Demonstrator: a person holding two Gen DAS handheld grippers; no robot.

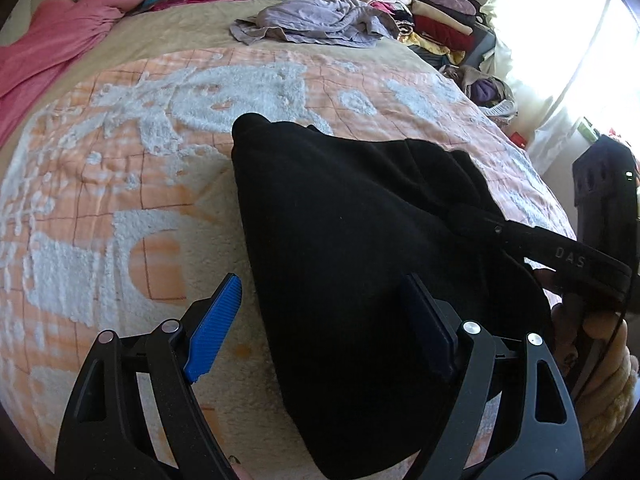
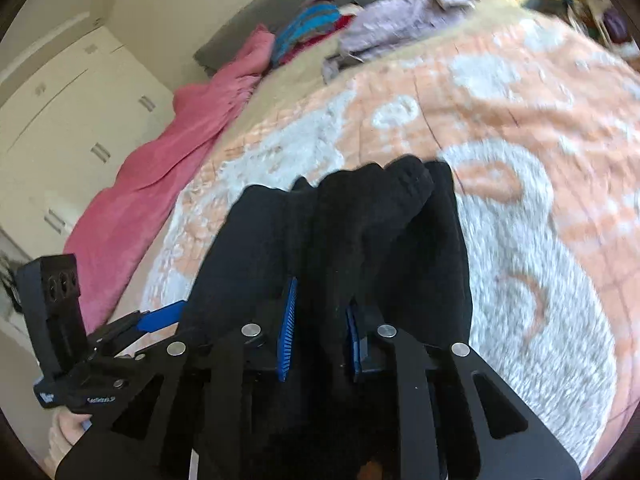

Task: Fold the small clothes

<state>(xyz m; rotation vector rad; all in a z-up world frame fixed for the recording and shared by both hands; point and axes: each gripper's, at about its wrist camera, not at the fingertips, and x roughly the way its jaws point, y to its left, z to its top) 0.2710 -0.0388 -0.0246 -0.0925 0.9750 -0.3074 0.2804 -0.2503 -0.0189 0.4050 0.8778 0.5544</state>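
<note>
A small black garment lies on the orange and white bedspread. My left gripper is open above its near part, with one blue pad off the cloth to the left and the other over the cloth. My right gripper is shut on a bunched fold of the black garment, which hangs over and between the blue pads. The right gripper also shows in the left wrist view at the garment's right edge. The left gripper shows at the lower left of the right wrist view.
A pink blanket lies along the left of the bed. A crumpled lilac garment and stacks of folded clothes sit at the far end. A bright window with a curtain is at the right. White cupboards stand left.
</note>
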